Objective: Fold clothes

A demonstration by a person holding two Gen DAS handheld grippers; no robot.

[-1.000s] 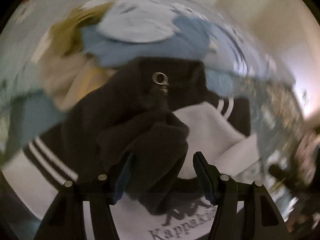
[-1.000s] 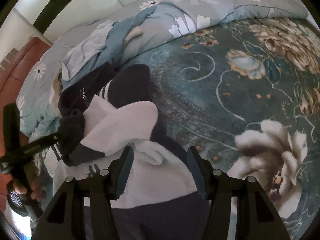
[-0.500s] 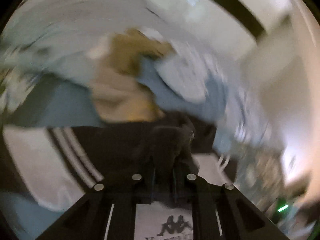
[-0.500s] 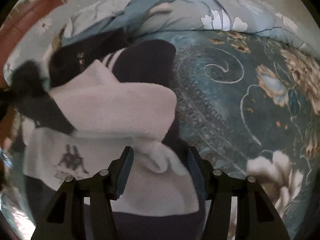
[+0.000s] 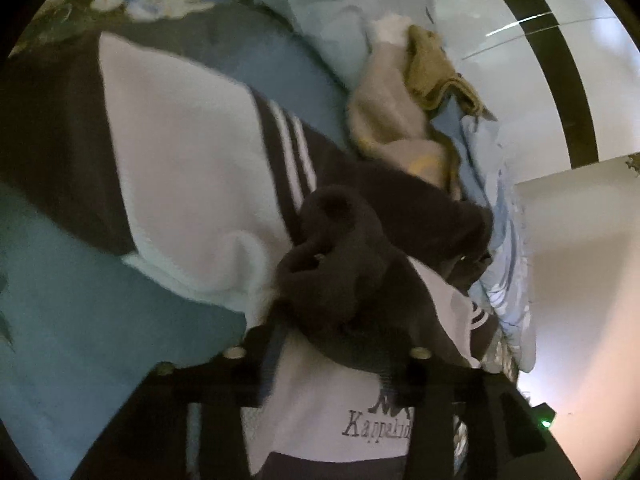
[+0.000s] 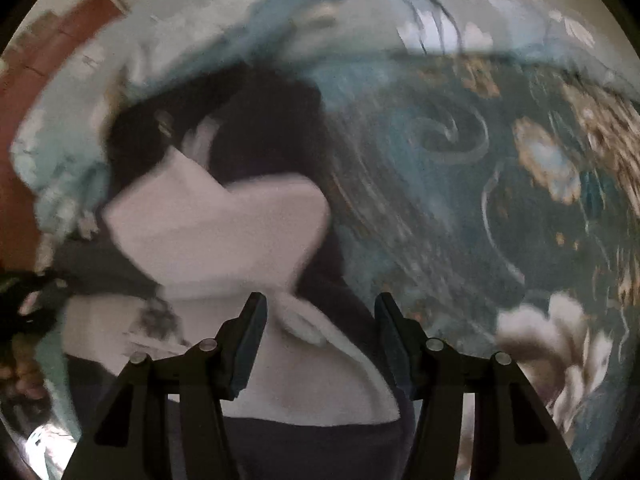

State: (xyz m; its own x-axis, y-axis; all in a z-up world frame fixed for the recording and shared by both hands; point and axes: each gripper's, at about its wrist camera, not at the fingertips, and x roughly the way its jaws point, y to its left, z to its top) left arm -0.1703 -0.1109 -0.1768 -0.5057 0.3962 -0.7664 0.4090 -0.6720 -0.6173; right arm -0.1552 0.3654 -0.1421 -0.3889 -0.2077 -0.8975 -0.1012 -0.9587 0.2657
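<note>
A black and white Kappa jacket (image 5: 172, 152) lies crumpled on the bed. Its white sleeve with three stripes stretches to the upper left in the left wrist view. My left gripper (image 5: 340, 340) is shut on the jacket's black cuff (image 5: 340, 256), which bunches up over the fingers and hides them. In the right wrist view the same jacket (image 6: 216, 228) shows blurred, with a white sleeve end (image 6: 304, 328) lying between the fingers. My right gripper (image 6: 318, 340) is open, low over the white sleeve end.
A pile of other clothes, beige and olive (image 5: 404, 100) and light blue (image 5: 480, 152), lies beyond the jacket. The teal floral bedspread (image 6: 460, 184) stretches to the right. A pale floral duvet (image 6: 440, 32) lies at the back. A window with a dark frame (image 5: 560, 60) is behind.
My left gripper closed on the black cuff and swung left with it. My right gripper moved closer over the white sleeve and stayed open.
</note>
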